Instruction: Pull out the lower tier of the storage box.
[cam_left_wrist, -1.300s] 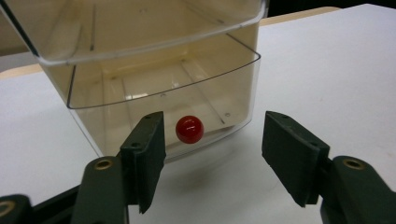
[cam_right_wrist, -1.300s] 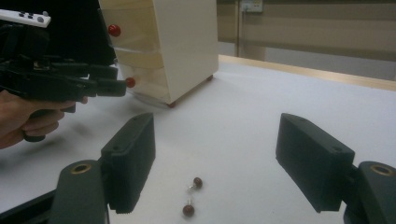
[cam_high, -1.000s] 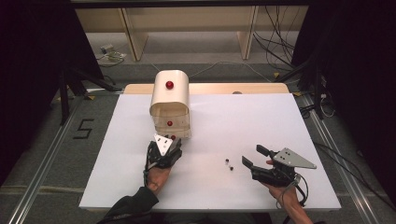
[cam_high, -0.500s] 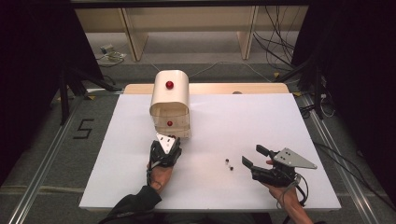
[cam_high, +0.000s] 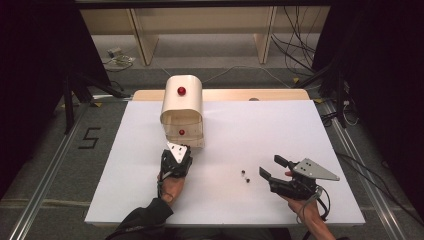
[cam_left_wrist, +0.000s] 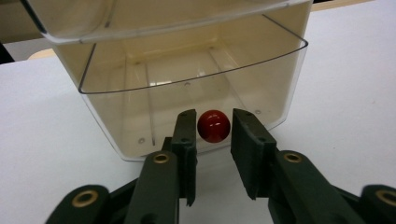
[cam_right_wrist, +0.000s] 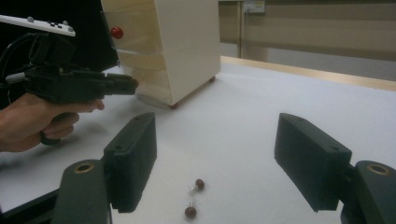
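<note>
Red knob (cam_left_wrist: 214, 125) on the front of the lower clear drawer (cam_left_wrist: 196, 98) of the small cream cabinet (cam_high: 182, 107). The drawer is pulled out a little and looks empty — bare bottom and walls in the left gripper view. The upper drawer carries a second red knob (cam_high: 181, 91).

The knob sits between the two fingers of the left gripper (cam_left_wrist: 214, 140), near their tips. The fingers have just been closing in on it; a thin gap shows on each side, so the pads do not yet press on it.

Right gripper (cam_right_wrist: 215, 163) rests well apart to the right, low over the counter (cam_high: 280, 130), fingers spread wide with nothing between them. Two small dark beads (cam_right_wrist: 194, 198) lie on the counter just ahead of it, close together, between the two hands in the high view.

Counter: white sheet over a pale wooden top, the cabinet near its far edge. Beyond — grey floor, a taped "5" (cam_high: 89, 138) at left, wooden shelf legs and loose cables at the back, dark curtains at both sides.
</note>
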